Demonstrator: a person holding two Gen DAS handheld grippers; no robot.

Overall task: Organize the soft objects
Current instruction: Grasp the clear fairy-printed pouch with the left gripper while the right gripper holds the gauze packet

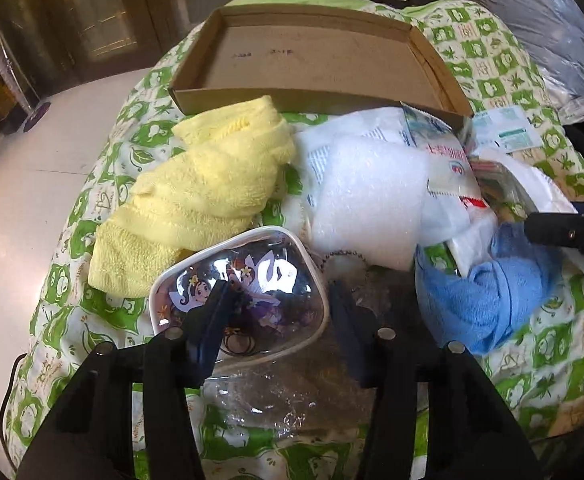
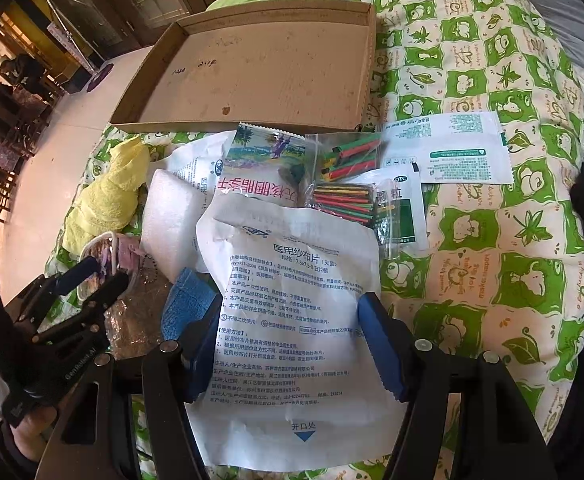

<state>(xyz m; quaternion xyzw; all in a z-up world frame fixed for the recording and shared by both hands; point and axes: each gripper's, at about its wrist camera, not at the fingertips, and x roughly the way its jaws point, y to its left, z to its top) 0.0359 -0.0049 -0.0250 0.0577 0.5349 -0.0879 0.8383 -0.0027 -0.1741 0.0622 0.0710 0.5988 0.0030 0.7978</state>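
The cardboard tray (image 2: pixel 251 60) lies empty and open from above; towels (image 1: pixel 195 192), packets (image 2: pixel 292 300) and a pouch (image 1: pixel 243 292) crowd the bed (image 2: pixel 492 200) before it.

White gauze packet (image 2: pixel 292 320) reads "医用纱布片" and "开口处"; sachet (image 2: pixel 396 216) marked "OTC"; left gripper (image 2: pixel 91 276) body bears "GenRobot.AI".

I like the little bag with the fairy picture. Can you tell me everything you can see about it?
The fairy pouch is small, with rounded corners, a shiny see-through plastic front and a white piped edge. Cartoon fairies with white wings, flowers in their hair and purple clothes show through it, under bright glare. It lies tilted on crinkly clear plastic wrap on the green-and-white quilt, touching the yellow towel. The left gripper has its jaws around the pouch's right part, one on its front, the other beside its edge.
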